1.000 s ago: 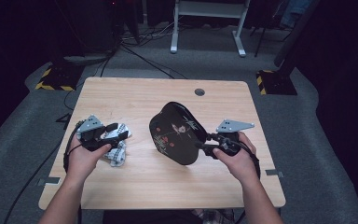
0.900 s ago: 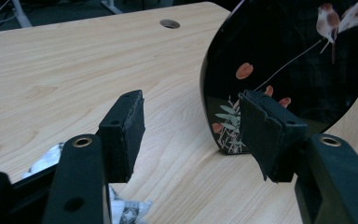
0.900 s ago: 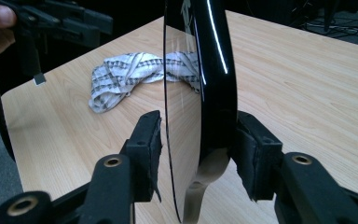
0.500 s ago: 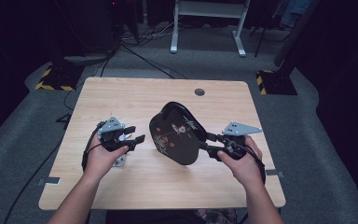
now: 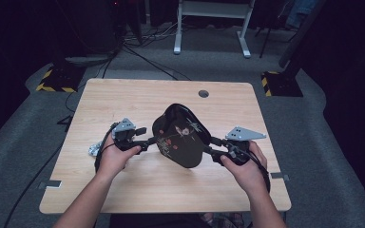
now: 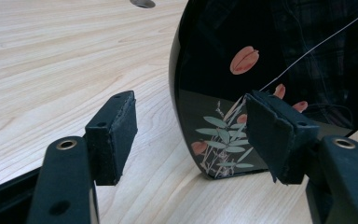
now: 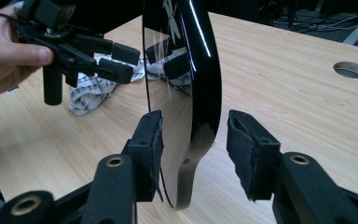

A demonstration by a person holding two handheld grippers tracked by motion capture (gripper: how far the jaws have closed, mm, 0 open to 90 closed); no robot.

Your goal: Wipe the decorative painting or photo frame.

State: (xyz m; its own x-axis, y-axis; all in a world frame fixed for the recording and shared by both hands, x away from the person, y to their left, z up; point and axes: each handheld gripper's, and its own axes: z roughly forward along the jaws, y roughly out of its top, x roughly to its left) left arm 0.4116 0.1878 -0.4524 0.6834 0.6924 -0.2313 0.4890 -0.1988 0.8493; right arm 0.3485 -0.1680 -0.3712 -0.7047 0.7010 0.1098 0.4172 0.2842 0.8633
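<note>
crumpled cloth point(image 5: 94, 148), perhaps, half hidden

Tray point(image 5: 180, 137): glossy black lacquer, painted with red-pink petals, pale green leaves, thin white stems. Left gripper point(image 5: 145, 142) and right gripper point(image 5: 214, 151): black bodies, black foam pads, brass-coloured rivets, grey plates on top. Cloth point(image 5: 94, 149) at 9 o'clock of tray: white with dark print. Table point(image 5: 138, 99): light wood grain. Floor: grey carpet; yellow-black hazard stripes at 10 o'clock and 2 o'clock corners.

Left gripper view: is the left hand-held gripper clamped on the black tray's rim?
No. The tray rim sits between the left hand-held gripper pads, with clear gaps on both sides.
</note>
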